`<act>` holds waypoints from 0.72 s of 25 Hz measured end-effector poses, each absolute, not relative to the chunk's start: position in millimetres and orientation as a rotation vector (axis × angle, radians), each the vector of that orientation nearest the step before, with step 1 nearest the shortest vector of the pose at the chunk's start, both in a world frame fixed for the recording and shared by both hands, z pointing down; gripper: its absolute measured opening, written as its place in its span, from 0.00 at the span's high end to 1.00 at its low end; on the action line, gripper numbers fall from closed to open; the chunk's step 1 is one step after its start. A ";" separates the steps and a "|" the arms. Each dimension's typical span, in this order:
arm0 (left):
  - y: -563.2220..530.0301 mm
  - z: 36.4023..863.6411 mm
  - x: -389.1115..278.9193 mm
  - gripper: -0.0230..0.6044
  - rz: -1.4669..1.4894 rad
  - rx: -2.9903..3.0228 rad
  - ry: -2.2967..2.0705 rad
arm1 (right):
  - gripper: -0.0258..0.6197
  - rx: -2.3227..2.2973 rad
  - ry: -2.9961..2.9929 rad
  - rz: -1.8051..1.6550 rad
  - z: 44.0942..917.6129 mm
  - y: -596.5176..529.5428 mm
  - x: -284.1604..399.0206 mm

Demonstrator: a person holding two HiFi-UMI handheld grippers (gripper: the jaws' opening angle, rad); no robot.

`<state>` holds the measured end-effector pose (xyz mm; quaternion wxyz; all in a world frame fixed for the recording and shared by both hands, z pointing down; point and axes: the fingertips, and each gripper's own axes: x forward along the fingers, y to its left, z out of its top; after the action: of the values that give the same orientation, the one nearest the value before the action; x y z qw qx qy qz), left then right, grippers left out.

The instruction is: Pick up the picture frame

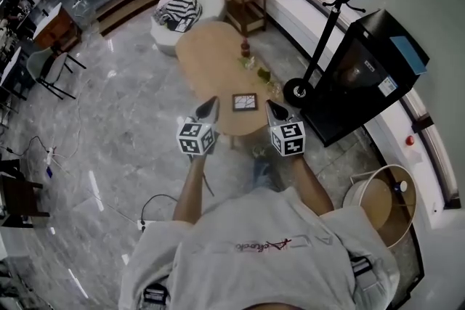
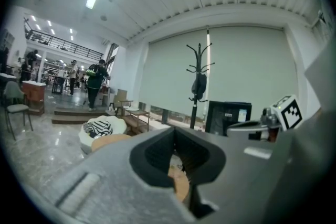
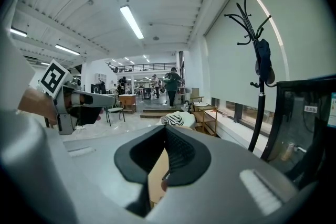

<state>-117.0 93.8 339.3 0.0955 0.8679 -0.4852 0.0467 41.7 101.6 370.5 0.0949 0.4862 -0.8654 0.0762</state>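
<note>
picture frame [image 1: 245, 102] flat on table [image 1: 207, 54] | left tongs [image 1: 212, 103] together | right tongs [image 1: 270, 106] together

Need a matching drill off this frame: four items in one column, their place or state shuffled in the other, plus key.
Column 1
1. picture frame
2. striped cloth
3. coat stand
4. left tongs

Column 2
A. upright, to the right of the wooden table
B. on the white pouf
C. shut, empty, just left of the frame
D. flat on the table, near its close end

Pairs: 1-D, 2-B, 3-A, 4-C
</note>
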 end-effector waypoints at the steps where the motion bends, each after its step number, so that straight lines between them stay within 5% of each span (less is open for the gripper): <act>1: 87.2 339.4 -117.6 0.96 0.138 2.571 -1.438 | 0.95 1.441 -2.566 0.225 370.0 94.9 40.7; 18: -42.6 337.1 -111.3 0.96 0.138 2.514 -1.455 | 0.95 1.399 -2.565 0.257 367.1 -38.4 48.4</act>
<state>-111.3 -42.6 337.1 0.1164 0.8587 -0.4968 0.0470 48.4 -38.4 367.1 0.1041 0.4745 -0.8697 0.0871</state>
